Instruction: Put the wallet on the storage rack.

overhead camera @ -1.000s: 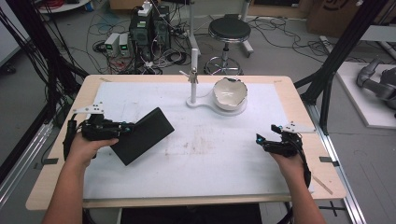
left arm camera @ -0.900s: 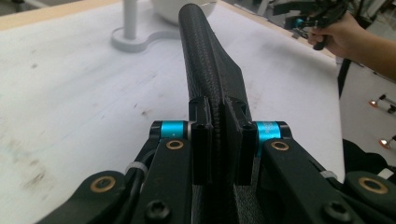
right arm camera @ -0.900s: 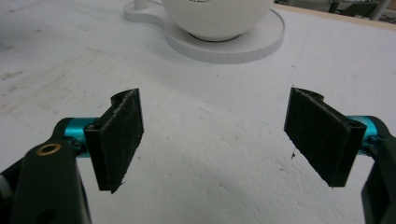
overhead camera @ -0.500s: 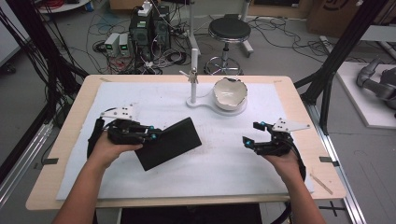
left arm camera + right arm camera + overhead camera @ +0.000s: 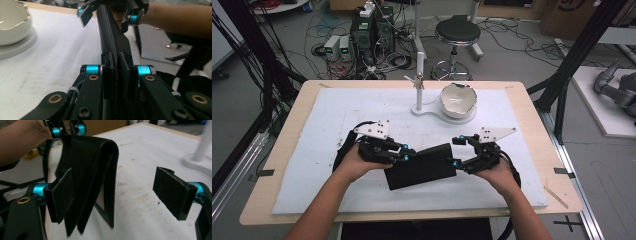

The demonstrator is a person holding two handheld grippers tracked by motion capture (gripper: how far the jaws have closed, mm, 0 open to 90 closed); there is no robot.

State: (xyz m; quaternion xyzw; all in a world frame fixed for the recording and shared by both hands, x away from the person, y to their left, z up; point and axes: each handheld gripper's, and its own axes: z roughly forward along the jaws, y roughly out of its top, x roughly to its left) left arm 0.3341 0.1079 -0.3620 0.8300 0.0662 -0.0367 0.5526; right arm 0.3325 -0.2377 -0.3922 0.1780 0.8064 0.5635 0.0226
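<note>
Each black claw carries cyan collars, brass rivets, a grey three-cornered plate and a trailing black cable.

Saw black folder mid-mat, tilted, lifted a bit over white mat. Left gripper clamped on its left edge; right gripper at its right edge, jaws apart. Noted white bowl on round base w/ upright post at far side, well apart from folder.

Even, bright light — close foregrounds slightly blurred
</note>
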